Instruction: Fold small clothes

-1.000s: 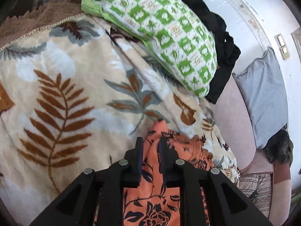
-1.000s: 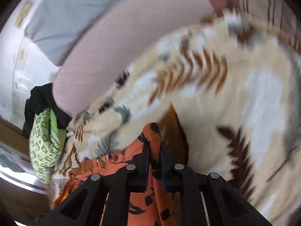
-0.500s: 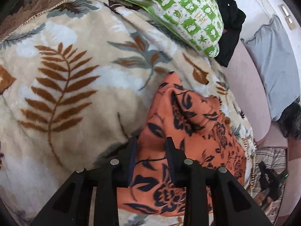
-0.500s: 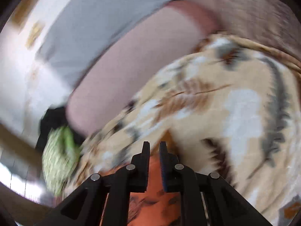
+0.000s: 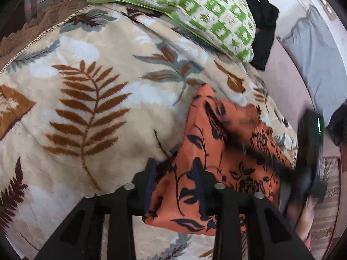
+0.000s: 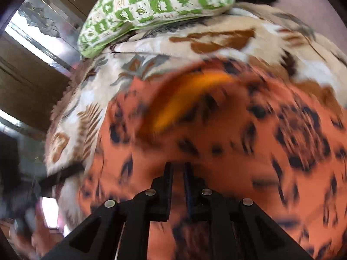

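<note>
- On the leaf-patterned blanket [image 5: 91,99], left wrist view: orange floral garment [image 5: 219,151] lying doubled over toward the blanket's right edge, its near corner between the fingers of the left gripper [image 5: 173,173].
- Fingers there standing apart, just been opening, cloth between them but not pinched; looks like a corner being let go.
- Beyond, at the blanket's far edge: green checked pillow [image 5: 195,8] with black clothing [image 5: 260,21] behind it. At the right edge, a blurred dark shape, probably the right gripper [image 5: 310,151].
- Over the same blanket [image 6: 195,43], right wrist view: heavily blurred; orange garment [image 6: 238,140] filling the lower half, green pillow [image 6: 151,4] at the far edge.
- Right gripper [image 6: 177,171] with fingers close together, a narrow gap only; apparently clamped on a fold of the orange cloth, though blur hides the contact.
- Judged progress: one fold laid, second apparently under way; squaring, smoothing and any further fold not yet done.
</note>
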